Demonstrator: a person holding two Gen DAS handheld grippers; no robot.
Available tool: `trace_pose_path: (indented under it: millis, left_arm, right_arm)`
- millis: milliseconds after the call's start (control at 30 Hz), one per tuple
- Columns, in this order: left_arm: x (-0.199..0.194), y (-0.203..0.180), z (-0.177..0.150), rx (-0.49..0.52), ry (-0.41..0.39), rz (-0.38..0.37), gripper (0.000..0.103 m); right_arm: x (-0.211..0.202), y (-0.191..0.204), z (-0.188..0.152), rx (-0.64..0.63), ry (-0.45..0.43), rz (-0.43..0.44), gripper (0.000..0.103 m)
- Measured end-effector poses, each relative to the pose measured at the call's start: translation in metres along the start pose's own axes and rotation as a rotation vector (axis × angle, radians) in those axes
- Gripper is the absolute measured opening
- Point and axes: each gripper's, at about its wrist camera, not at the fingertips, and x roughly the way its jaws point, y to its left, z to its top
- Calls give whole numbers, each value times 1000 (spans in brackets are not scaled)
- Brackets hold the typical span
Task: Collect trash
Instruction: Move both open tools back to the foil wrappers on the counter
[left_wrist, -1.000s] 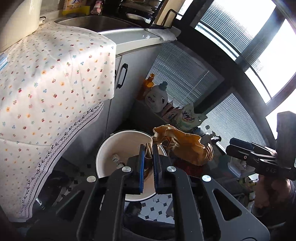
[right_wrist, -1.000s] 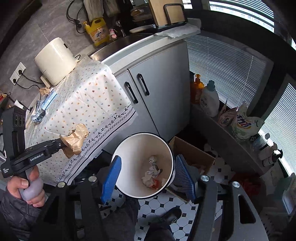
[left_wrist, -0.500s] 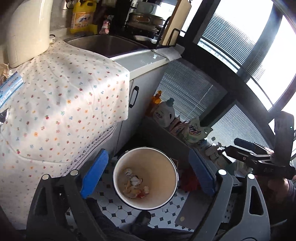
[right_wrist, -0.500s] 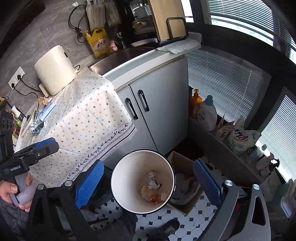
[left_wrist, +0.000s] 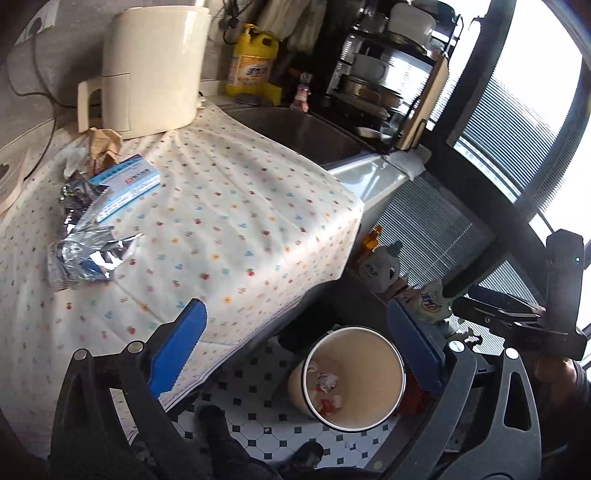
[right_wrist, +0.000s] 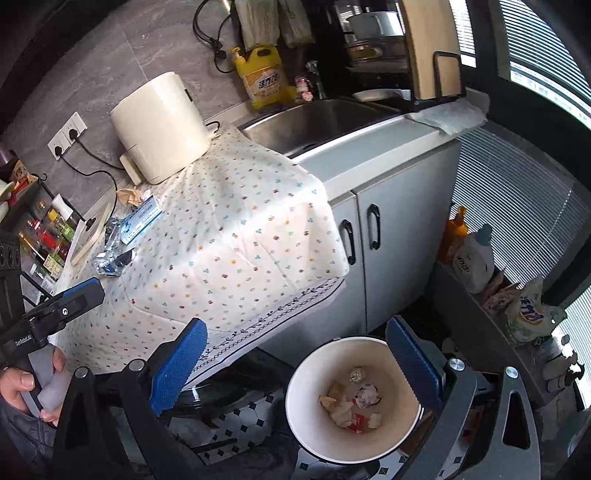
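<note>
Floral-clothed surface (left_wrist: 236, 221) carries my remaining trash, a foil wrapper (left_wrist: 83, 247) lying flat, long axis toward the cream appliance (left_wrist: 151, 66); white bin (right_wrist: 351, 398) below holds scraps; left claw (left_wrist: 295, 354) and right claw (right_wrist: 295, 365) gape wide, empty.

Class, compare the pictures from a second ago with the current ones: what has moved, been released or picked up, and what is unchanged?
The left tongs, then shut on crumpled brown paper above the white round bin, have opened, dropped it in, and swung up toward the floral tablecloth. The right tongs opened wider, still empty. Unchanged: the crumpled silver foil wrapper and blue-white packet remain on the cloth.
</note>
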Motion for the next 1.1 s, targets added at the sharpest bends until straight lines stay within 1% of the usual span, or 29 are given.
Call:
trace_pose_path:
  millis: [267,700,867,967,1100]
  left_arm:
    - [-23,65,10,-81,-42,72,97]
    - [-50,153,14,-182,-100,138,97]
    - [-55,190,18,-238,-134,139,97]
    - [-53,209,24,-269,-157,126,97]
    - [-41,227,35,-272,-155,112,97]
  right_arm:
    - [35,60,25,-63,15,51,95]
    - [87,148,52,-164,49,118,95]
    - [103,185,67,-211,46,135,95]
    - [112,203,74,-244,48,136,95]
    - [125,219,82,-252,44,127,95]
